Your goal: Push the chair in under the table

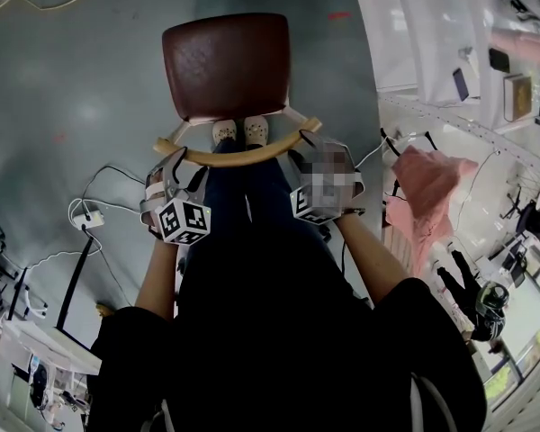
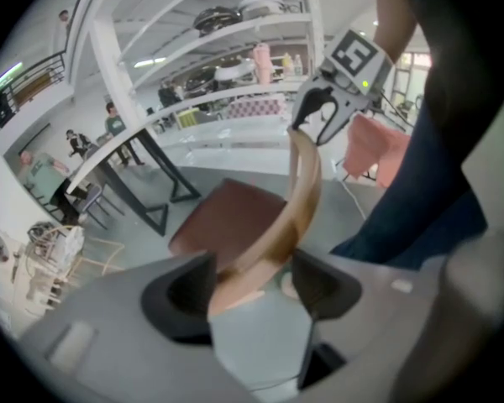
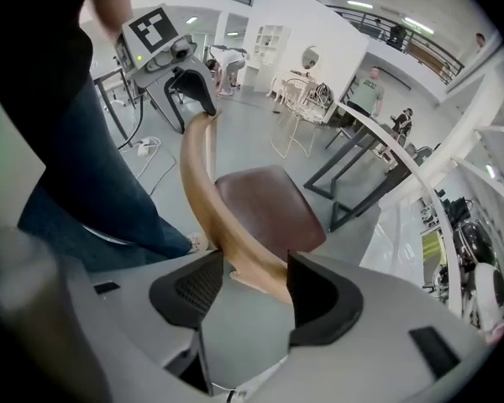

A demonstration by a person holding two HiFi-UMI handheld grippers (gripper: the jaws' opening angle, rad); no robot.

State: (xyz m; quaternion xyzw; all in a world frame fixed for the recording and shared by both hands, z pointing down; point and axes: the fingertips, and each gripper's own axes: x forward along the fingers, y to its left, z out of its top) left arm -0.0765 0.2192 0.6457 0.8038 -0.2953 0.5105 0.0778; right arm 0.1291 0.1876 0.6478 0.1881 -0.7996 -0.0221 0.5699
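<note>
The chair has a brown seat (image 1: 225, 66) and a curved wooden backrest (image 1: 238, 157); it stands on the grey floor just ahead of the person's shoes (image 1: 239, 131). My left gripper (image 1: 169, 165) sits at the backrest's left end and my right gripper (image 1: 310, 147) at its right end. In the left gripper view the jaws (image 2: 252, 288) stand wide with the backrest (image 2: 298, 200) between them, a gap on one side. The right gripper (image 3: 256, 288) likewise straddles the wood (image 3: 202, 191) without clamping it. A white table (image 1: 414, 34) lies to the chair's right.
A power strip with cables (image 1: 85, 216) lies on the floor at the left. A pink cloth (image 1: 427, 196) hangs at the right, near white shelving (image 1: 513, 79). A black-legged table (image 3: 378, 141) and wire chairs (image 3: 298, 107) stand further off, with people behind.
</note>
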